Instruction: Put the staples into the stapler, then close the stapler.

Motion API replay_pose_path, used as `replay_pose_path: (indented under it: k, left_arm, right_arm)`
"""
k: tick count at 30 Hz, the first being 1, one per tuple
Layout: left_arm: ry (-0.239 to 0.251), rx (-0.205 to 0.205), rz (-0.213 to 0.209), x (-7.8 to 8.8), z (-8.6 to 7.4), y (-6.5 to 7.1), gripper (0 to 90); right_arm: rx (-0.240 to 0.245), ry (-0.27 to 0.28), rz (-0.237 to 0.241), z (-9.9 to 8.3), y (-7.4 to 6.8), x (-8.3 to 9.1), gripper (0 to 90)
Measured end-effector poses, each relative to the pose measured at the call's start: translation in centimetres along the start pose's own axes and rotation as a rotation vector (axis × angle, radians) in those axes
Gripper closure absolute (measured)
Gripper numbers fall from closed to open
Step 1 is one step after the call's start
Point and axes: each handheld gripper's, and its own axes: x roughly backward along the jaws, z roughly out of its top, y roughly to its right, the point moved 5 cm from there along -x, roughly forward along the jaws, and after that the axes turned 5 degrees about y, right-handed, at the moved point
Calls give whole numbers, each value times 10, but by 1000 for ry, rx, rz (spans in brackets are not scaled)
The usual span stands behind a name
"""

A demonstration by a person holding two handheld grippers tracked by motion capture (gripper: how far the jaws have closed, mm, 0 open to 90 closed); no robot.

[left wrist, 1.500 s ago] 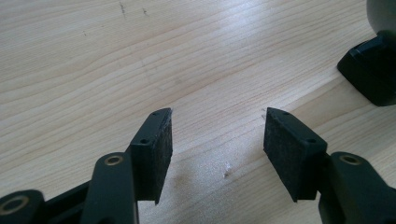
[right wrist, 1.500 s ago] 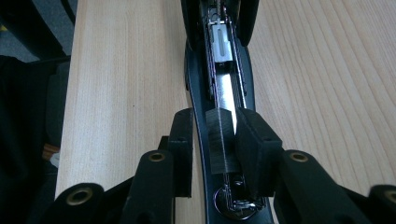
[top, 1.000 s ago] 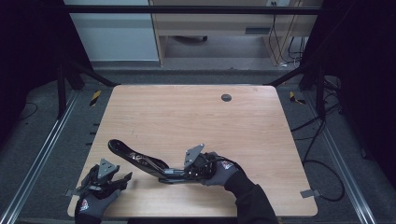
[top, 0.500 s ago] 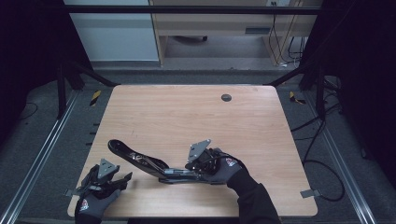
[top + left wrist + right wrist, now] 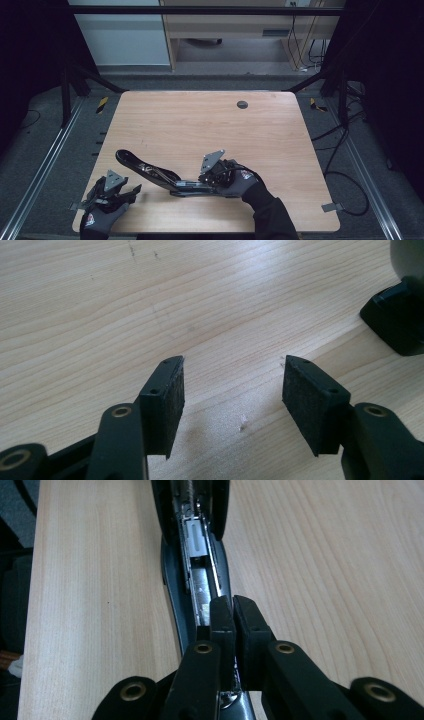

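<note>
The surface [image 5: 200, 125] is pale wood with a fine straight grain and a smooth, faintly satin finish, and a small dark round insert [image 5: 242, 104] sits near its far edge. The stapler [image 5: 192, 575] lying open near the front edge has a glossy black plastic shell, with bare bright metal along its inner channel. The fingers [image 5: 165, 405] of the left gripper [image 5: 232, 407] are matt black plastic faced with rough, dull black pads, and brass-coloured rivets shine at their joints.
</note>
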Motion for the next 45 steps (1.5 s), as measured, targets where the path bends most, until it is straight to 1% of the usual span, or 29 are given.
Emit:
replay_pose_path:
  k: [1, 3, 4, 5, 6, 7, 8, 9, 10, 12, 13, 15, 17, 18, 19, 20, 21, 22, 26, 27, 28, 31, 33, 35, 38, 39, 42, 45]
  left_arm:
    - [4, 0, 0, 1, 0, 0, 417]
    - [18, 14, -13, 2, 1, 0, 414]
    - [26, 22, -21, 2, 2, 0, 412]
    - [34, 20, -24, 3, 3, -1, 410]
    - [46, 34, -33, 4, 4, 0, 406]
    - [51, 36, -43, 5, 4, 0, 403]
    - [62, 47, -52, 5, 5, 1, 400]
    - [62, 47, -52, 5, 5, 1, 396]
    - [73, 45, -65, 6, 7, 2, 390]
    - [90, 44, -74, 8, 9, 4, 383]
    - [90, 44, -74, 8, 9, 4, 376]
    - [108, 37, -92, 10, 12, 7, 366]
    - [116, 36, -103, 11, 13, 9, 353]
    - [119, 33, -107, 11, 14, 9, 346]
    - [123, 33, -111, 12, 14, 10, 340]
    - [131, 43, -118, 12, 15, 11, 332]
    - [134, 43, -122, 13, 16, 11, 324]
    - [142, 47, -127, 14, 17, 12, 318]
    - [161, 46, -144, 17, 19, 13, 290]
    - [161, 46, -144, 17, 19, 13, 283]
    - [175, 41, -150, 19, 22, 15, 280]
    - [192, 42, -164, 22, 25, 17, 267]
    - [204, 50, -174, 24, 27, 19, 260]
    - [216, 58, -183, 26, 30, 21, 254]
    - [235, 65, -193, 29, 36, 22, 248]
    - [242, 71, -195, 30, 38, 23, 245]
    - [260, 71, -192, 33, 43, 23, 243]
    - [278, 82, -190, 35, 49, 24, 243]
  right_arm:
    - [-11, 6, -10, 0, 1, 1, 867]
    - [-33, 17, -25, 0, 2, 3, 852]
    - [-50, 17, -34, 0, 3, 5, 834]
    - [-72, 22, -41, 0, 4, 6, 826]
    - [-83, 30, -45, 0, 5, 8, 816]
    - [-99, 37, -58, -1, 6, 10, 797]
    - [-119, 48, -69, -1, 7, 13, 780]
    - [-119, 48, -69, -1, 7, 13, 780]
    - [-167, 71, -71, -3, 8, 18, 747]
    - [-184, 81, -89, -7, 9, 23, 728]
    - [-198, 87, -102, -9, 10, 25, 713]
    - [-224, 109, -129, -12, 11, 30, 687]
    - [-265, 136, -152, -16, 12, 36, 653]
    - [-281, 142, -174, -19, 14, 39, 626]
    - [-298, 143, -193, -22, 15, 42, 614]
    - [-312, 153, -208, -25, 15, 45, 600]
    - [-334, 164, -225, -28, 16, 49, 578]
    - [-361, 176, -244, -32, 17, 52, 570]
    - [-425, 198, -333, -50, 22, 65, 537]
    - [-438, 204, -347, -53, 23, 67, 526]
    - [-466, 215, -359, -59, 24, 71, 526]
    - [-515, 248, -390, -71, 25, 81, 507]
    - [-525, 267, -413, -78, 24, 87, 493]
    - [-536, 266, -423, -85, 21, 92, 489]
    - [-552, 270, -424, -94, 17, 96, 489]
    - [-551, 269, -426, -96, 15, 98, 489]
    - [-562, 268, -432, -100, 11, 101, 491]
    - [-571, 269, -438, -104, 7, 102, 505]
